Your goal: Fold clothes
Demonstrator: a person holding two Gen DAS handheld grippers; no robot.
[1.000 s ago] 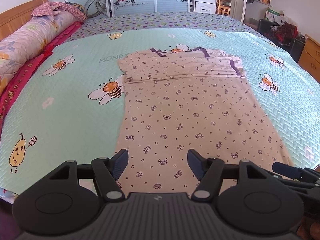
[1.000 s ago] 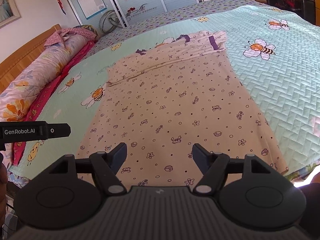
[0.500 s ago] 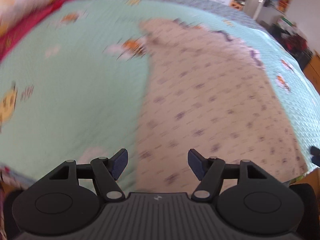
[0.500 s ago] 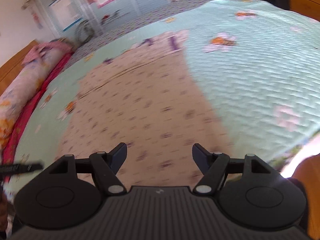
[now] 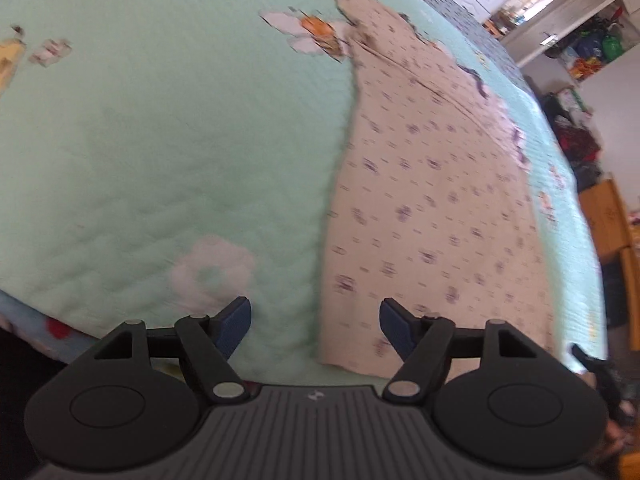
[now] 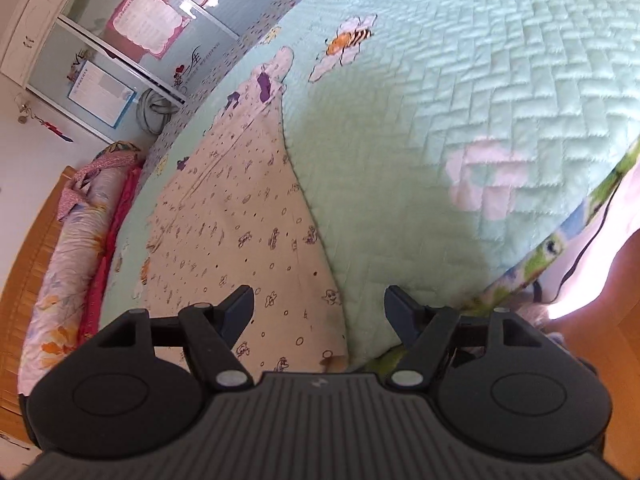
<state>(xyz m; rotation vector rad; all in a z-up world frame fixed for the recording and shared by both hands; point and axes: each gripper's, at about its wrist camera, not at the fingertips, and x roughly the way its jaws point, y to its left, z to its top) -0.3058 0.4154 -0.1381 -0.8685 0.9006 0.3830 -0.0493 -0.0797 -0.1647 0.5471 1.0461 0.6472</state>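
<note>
A cream nightdress (image 5: 420, 200) printed with small purple figures is spread flat on a mint quilted bedspread (image 5: 160, 140), its hem at the near edge of the bed and its folded top at the far end. The hem's left corner is seen between the fingers of the left gripper (image 5: 315, 318), whose jaws are opening with nothing pressed by the pads. The hem's right corner (image 6: 332, 344) is seen between the fingers of the right gripper (image 6: 319, 310), whose jaws are held apart and clamped on nothing. A flowered bolster (image 6: 76, 248) is laid along a wooden headboard (image 6: 28, 264) beyond the nightdress.
</note>
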